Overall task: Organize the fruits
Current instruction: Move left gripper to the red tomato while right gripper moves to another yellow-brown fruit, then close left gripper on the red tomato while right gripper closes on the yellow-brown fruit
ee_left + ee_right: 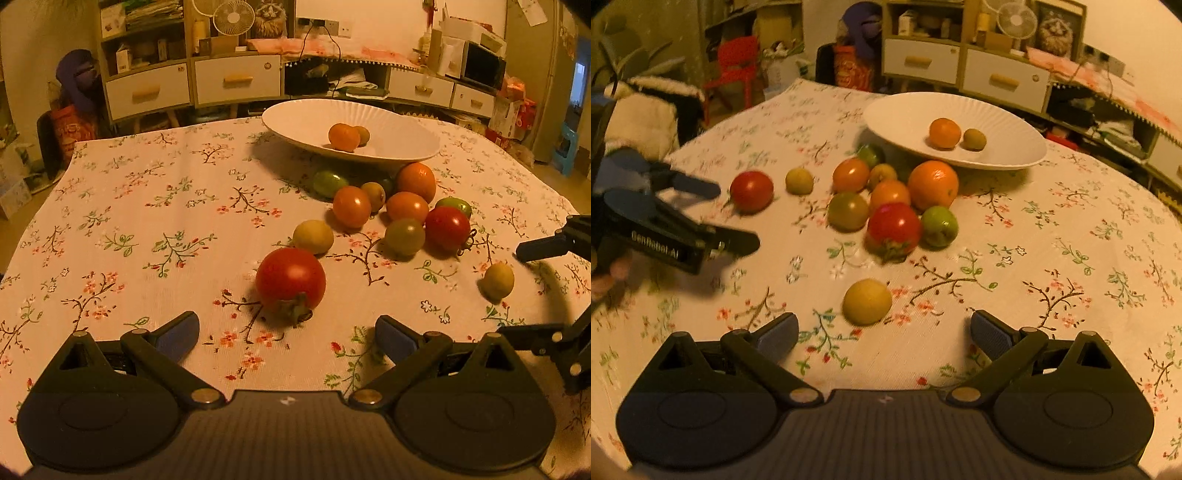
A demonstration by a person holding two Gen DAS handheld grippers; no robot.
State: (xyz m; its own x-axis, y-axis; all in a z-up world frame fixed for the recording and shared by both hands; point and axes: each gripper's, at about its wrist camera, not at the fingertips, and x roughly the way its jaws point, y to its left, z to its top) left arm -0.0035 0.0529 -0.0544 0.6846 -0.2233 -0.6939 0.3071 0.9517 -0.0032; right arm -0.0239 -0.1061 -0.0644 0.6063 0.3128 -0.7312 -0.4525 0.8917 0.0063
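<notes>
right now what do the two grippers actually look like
Both match: the left gripper and right gripper have black plastic bodies, ribbed centres, round side discs, brass-coloured pivot pins and blue finger pads. White lettering marks the left one's side. No cables visible.

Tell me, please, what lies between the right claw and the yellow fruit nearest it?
Only bare floral tablecloth: in the right wrist view, the open right claw sits just short of the yellow fruit.

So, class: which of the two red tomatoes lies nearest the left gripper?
The lone red tomato just ahead of the open left gripper; the other red tomato sits in the fruit cluster.
</notes>
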